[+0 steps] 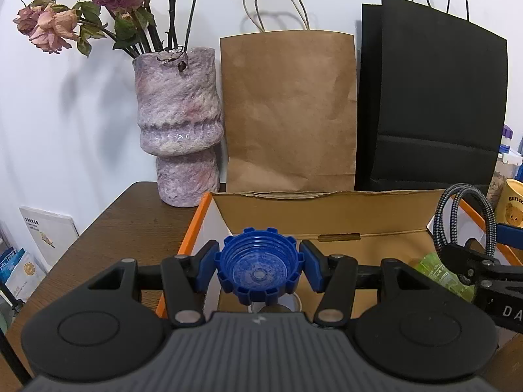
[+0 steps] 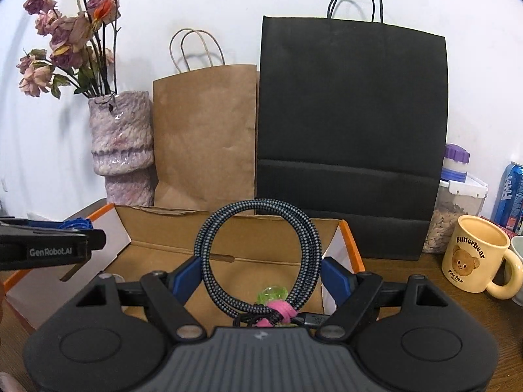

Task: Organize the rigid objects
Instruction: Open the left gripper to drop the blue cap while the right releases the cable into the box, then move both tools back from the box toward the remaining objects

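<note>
My left gripper (image 1: 259, 269) is shut on a blue notched bottle cap (image 1: 260, 266), held over the left part of an open cardboard box (image 1: 327, 209) with orange edges. My right gripper (image 2: 260, 276) is shut on a coiled black-and-grey braided cable (image 2: 261, 225) tied with a pink strap (image 2: 282, 312), held above the same box (image 2: 228, 225). The cable (image 1: 457, 215) and right gripper show at the right of the left wrist view. A green plastic item (image 2: 273, 295) lies inside the box (image 1: 438, 271). The left gripper (image 2: 49, 245) shows at the left of the right wrist view.
Behind the box stand a purple vase (image 1: 179, 124) with dried roses, a brown paper bag (image 1: 287, 111) and a black paper bag (image 1: 431, 98). A yellow bear mug (image 2: 477, 254), a seed jar (image 2: 454, 209) and a blue can (image 2: 510, 192) stand at right on the wooden table (image 1: 130, 222).
</note>
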